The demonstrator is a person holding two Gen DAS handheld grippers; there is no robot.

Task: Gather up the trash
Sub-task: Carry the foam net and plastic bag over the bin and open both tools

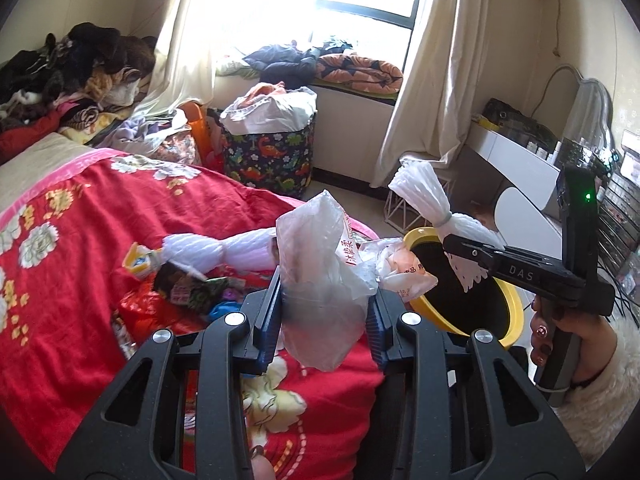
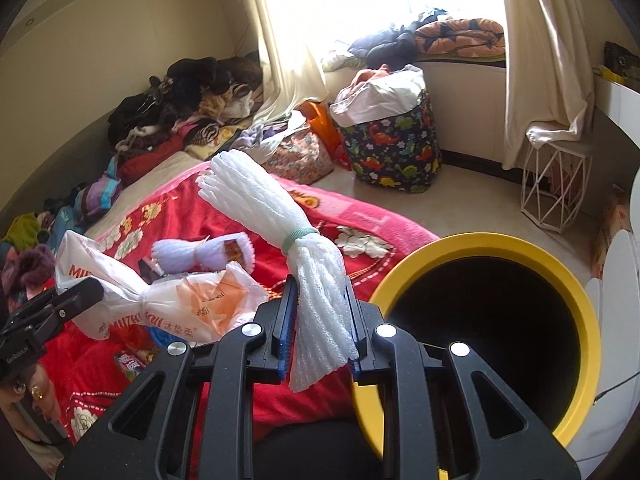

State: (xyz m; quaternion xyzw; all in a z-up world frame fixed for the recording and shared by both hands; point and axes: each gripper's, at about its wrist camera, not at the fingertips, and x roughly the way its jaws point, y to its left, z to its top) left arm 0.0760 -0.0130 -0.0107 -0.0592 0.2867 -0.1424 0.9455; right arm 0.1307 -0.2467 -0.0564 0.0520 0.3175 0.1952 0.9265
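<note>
Two claws are at work. The left claw point(image 1: 326, 312) is clamped on a crumpled white plastic bag point(image 1: 320, 268) above the bed; the right claw point(image 2: 320, 332) pinches one of two white foam-net bundles point(image 2: 280, 220), tied with a green band, just beside the single yellow-rimmed trash bin point(image 2: 480, 244). The second foam-net bundle point(image 2: 204, 254) lies on the red floral blanket point(image 2: 360, 216) among small wrappers. The room also holds one dinosaur-print hamper point(image 2: 394, 148), cream curtains point(image 2: 544, 40) and a bright window.

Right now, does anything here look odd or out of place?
Yes. Trash lies loose on the bed: a foam net and wrappers beside the bin. Both grippers hold trash, neither binned.
</note>
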